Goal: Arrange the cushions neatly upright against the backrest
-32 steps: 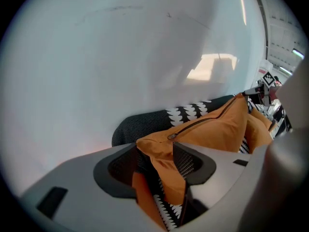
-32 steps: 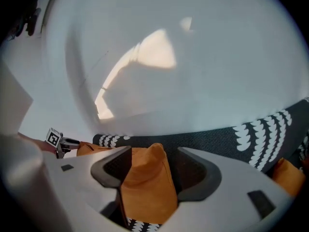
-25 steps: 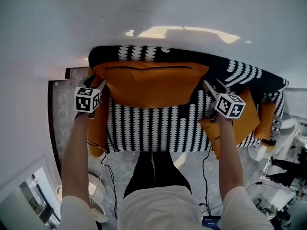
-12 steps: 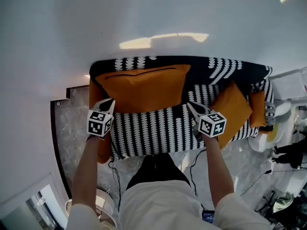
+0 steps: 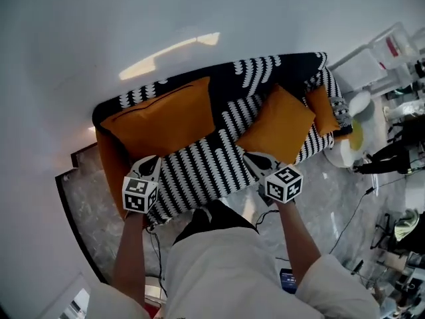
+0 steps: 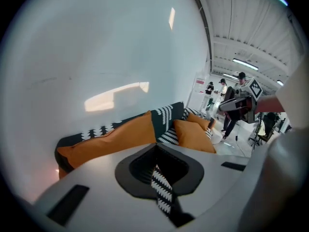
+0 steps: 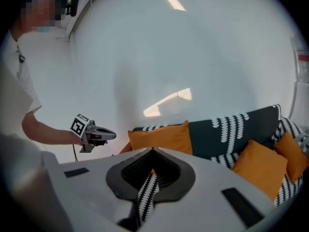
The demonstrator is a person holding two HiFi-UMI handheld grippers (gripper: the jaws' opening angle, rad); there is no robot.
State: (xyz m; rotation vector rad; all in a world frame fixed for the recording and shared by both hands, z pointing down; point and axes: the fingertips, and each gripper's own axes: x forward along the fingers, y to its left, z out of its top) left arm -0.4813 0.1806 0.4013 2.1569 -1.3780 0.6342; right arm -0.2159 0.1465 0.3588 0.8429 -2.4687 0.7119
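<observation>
A black-and-white patterned sofa (image 5: 199, 168) stands against a white wall. The large orange cushion (image 5: 159, 115) leans upright on the backrest at the sofa's left. A smaller orange cushion (image 5: 279, 123) leans at the middle right, and a third (image 5: 323, 104) sits at the right end. My left gripper (image 5: 150, 167) is shut and empty, held off the seat's front left. At the front right, the right gripper (image 5: 255, 160) is also shut and empty. The left gripper view shows the large cushion (image 6: 111, 137) beyond the left gripper (image 6: 155, 146). The right gripper view shows it (image 7: 161, 137) beyond the right gripper (image 7: 152, 150).
An orange armrest (image 5: 109, 161) closes the sofa's left end. A white round stand (image 5: 348, 145) sits by its right end. Cables (image 5: 358, 205) run over the marble floor. People and equipment (image 5: 398, 158) stand far right. My legs are against the seat's front edge.
Both grippers left the large cushion's two ends, shut, and drew back and up toward me. The cushion stays against the backrest. The head view has swung right.
</observation>
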